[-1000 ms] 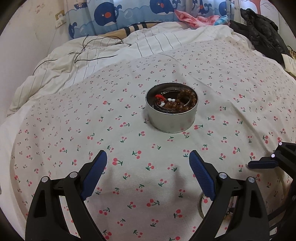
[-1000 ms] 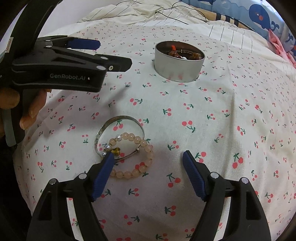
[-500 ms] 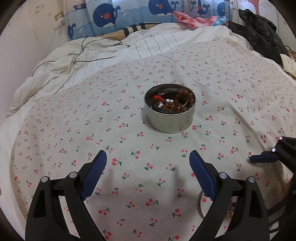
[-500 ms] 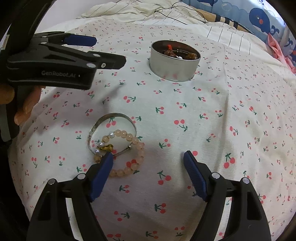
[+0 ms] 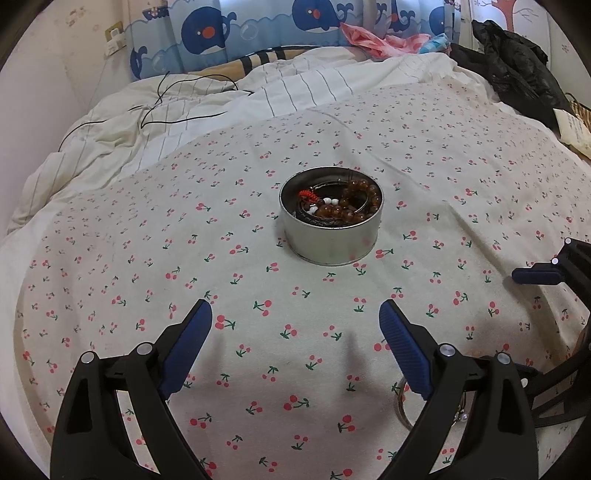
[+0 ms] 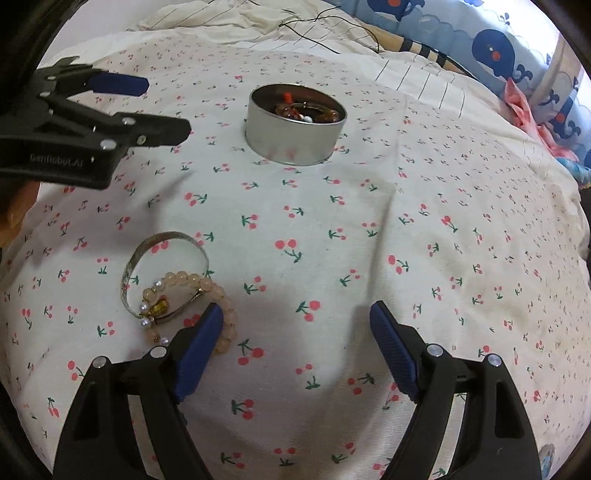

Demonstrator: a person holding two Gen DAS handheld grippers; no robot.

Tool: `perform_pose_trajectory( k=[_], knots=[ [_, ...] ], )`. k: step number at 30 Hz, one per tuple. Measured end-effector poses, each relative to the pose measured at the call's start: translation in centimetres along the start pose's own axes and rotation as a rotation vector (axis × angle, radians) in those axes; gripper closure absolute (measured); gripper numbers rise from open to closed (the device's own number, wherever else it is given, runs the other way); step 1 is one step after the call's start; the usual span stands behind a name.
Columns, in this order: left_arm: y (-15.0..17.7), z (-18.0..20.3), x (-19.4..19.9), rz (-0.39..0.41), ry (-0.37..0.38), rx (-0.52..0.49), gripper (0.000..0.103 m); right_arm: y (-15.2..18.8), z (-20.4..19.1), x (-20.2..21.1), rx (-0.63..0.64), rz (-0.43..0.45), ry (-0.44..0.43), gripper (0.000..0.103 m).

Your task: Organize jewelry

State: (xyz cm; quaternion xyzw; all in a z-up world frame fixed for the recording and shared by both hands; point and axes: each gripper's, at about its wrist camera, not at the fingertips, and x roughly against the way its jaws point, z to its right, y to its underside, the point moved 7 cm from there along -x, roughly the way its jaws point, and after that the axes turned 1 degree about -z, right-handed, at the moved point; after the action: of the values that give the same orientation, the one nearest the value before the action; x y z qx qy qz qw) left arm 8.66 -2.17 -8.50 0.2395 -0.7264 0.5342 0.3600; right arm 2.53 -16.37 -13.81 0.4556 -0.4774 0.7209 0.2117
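Right gripper (image 6: 295,332) tipped down, so the pink bracelet (image 6: 207,291) slid lower left (jaws released); left gripper (image 5: 295,332) unchanged, jaws released.

Silver tin (image 6: 295,144), pink bead bracelet (image 6: 221,306), white sheet (image 6: 369,221) w/ red cherries (green stems).

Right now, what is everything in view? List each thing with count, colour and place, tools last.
tin: one, silver, round, mid-bed
bracelets in tin: brown beads, red and white bits; count unclear
bangle: one, silver, on the sheet near the right tool
bead bracelet: one, pale pink, lying over the bangle
sheet: one, white with cherries, covers the bed
striped bedding: white, beyond the sheet
cable: black, on the bedding
curtain: blue, whales, behind
left tool: open, empty
right tool: open, empty, beside the bead bracelet
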Motion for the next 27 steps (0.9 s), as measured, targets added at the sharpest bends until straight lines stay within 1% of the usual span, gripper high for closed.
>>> perform_pose_trajectory(
  k=[19, 23, 24, 25, 27],
  knots=[
    [0.1, 0.4, 0.0, 0.001, 0.006, -0.012, 0.014, 0.1, -0.4, -0.1, 0.024, -0.003, -0.001, 0.025],
    [0.2, 0.5, -0.1, -0.001, 0.008, -0.019, 0.014, 0.1, -1.2, -0.2, 0.046, 0.0, -0.017, 0.025],
    [0.3, 0.5, -0.1, -0.004, 0.007, -0.021, 0.014, 0.3, -1.3, -0.4, 0.058, -0.007, -0.009, 0.025],
    [0.4, 0.5, -0.2, -0.01, 0.009, -0.023, 0.014, 0.3, -1.3, -0.5, 0.067, -0.009, 0.001, 0.025],
    [0.6, 0.5, -0.6, -0.036, 0.041, -0.014, 0.014, 0.3, -0.9, -0.5, 0.056, -0.011, 0.011, 0.025]
  ],
)
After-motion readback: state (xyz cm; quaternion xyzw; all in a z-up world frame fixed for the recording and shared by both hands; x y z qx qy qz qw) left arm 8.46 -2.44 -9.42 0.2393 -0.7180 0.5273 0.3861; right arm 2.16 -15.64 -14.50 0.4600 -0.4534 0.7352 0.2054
